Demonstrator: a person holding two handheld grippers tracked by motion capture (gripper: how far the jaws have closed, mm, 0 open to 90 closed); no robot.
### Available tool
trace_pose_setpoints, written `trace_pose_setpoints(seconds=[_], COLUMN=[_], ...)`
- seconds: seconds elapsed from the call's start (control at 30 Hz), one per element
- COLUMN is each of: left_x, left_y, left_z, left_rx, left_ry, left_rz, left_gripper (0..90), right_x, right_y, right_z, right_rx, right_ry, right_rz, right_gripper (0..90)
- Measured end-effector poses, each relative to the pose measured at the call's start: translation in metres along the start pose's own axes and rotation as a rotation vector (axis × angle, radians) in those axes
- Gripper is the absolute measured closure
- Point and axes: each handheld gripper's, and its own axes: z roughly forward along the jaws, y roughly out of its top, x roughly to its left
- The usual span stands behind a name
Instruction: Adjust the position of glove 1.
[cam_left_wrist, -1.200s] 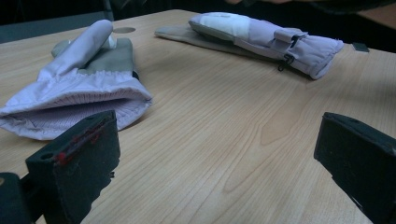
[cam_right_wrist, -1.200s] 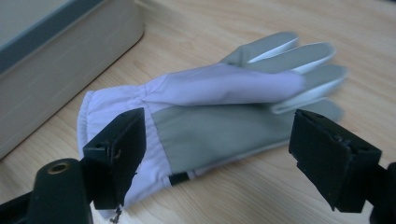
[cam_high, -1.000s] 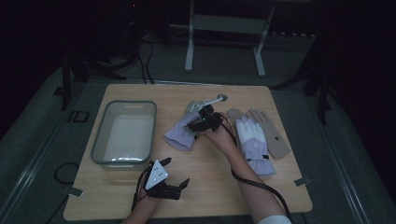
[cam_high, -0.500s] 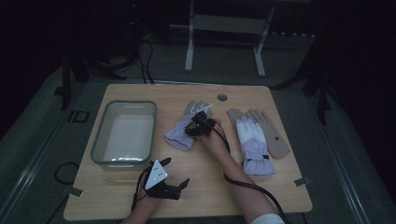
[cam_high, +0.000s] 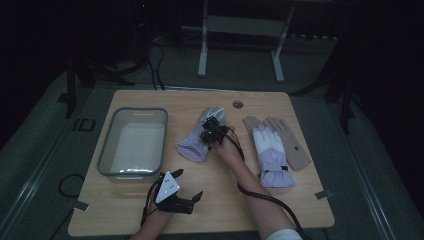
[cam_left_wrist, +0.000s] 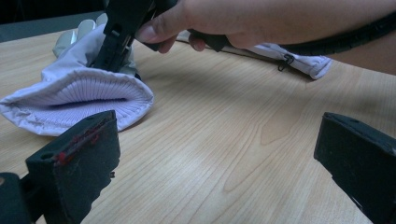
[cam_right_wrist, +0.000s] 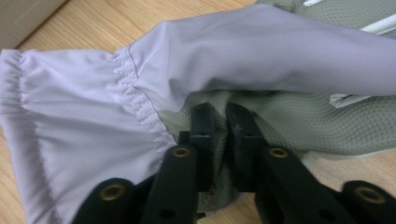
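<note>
**Thin pinch on the glove — slip or drag risk**

Right gripper (cam_right_wrist: 218, 140) is clenched on a fold of the lavender glove (cam_high: 197, 142), which lies centre frame in the high view, just right of the clear bin (cam_high: 132, 142). In the right gripper view the jaws stand nearly closed on the grey mesh palm fabric, close to the seam.

Risks, my read:
- Only a thin fold seems caught; lift it fast and the fabric could pull out.
- The cuff (cam_left_wrist: 88, 102) lies limp on the table (cam_left_wrist: 224, 140); it could drag or catch the bin rim.
- Left gripper (cam_high: 172, 192) is released, jaws wide, low in the frame and well apart, so no backup hold.
- Second glove (cam_high: 272, 150) sits right of centre, near the forearm; a wide swing could nudge it.
</note>
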Motion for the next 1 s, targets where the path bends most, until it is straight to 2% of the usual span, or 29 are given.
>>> trace_pose_setpoints(seconds=[0.17,0.37,0.4,0.53,0.57,0.6,0.67,0.7,0.77,0.9,0.93,1.0], left_x=[0.0,0.0,0.001,0.001,0.0,0.0,0.0,0.0,0.0,0.0,0.0,0.0], left_y=[0.0,0.0,0.0,0.0,0.0,0.0,0.0,0.0,0.0,0.0,0.0,0.0], left_z=[0.0,0.0,0.0,0.0,0.0,0.0,0.0,0.0,0.0,0.0,0.0,0.0], left_rx=[0.0,0.0,-0.001,-0.001,-0.002,-0.002,0.0,0.0,0.0,0.001,0.001,0.0], left_ry=[0.001,-0.001,-0.002,-0.001,0.0,0.001,0.003,0.003,0.003,0.005,0.004,0.005], left_rz=[0.001,-0.002,-0.005,-0.006,-0.004,-0.003,0.0,-0.002,-0.003,-0.001,-0.001,-0.001], left_gripper=[0.5,0.5,0.5,0.5,0.5,0.5,0.5,0.6,0.5,0.5,0.5,0.6], right_x=[-0.001,-0.005,-0.009,-0.015,-0.015,-0.018,-0.019,-0.021,-0.024,-0.027,-0.027,-0.026], right_y=[0.002,0.003,0.002,0.001,0.001,0.0,-0.001,-0.004,-0.008,-0.017,-0.017,-0.023], right_z=[-0.003,-0.017,-0.025,-0.043,-0.043,-0.055,-0.061,-0.073,-0.087,-0.116,-0.116,-0.133], right_rx=[0.002,-0.051,-0.072,-0.089,-0.089,-0.105,-0.109,-0.121,-0.139,-0.169,-0.169,-0.18], right_ry=[0.005,-0.005,0.007,0.005,0.005,0.008,0.013,0.015,0.029,0.048,0.048,0.063], right_rz=[-0.005,-0.054,-0.07,-0.089,-0.089,-0.108,-0.121,-0.137,-0.145,-0.196,-0.196,-0.243], right_gripper=[86.8,87.3,87.3,87.3,87.3,87.3,87.3,87.3,87.3,87.3,87.3,87.3])
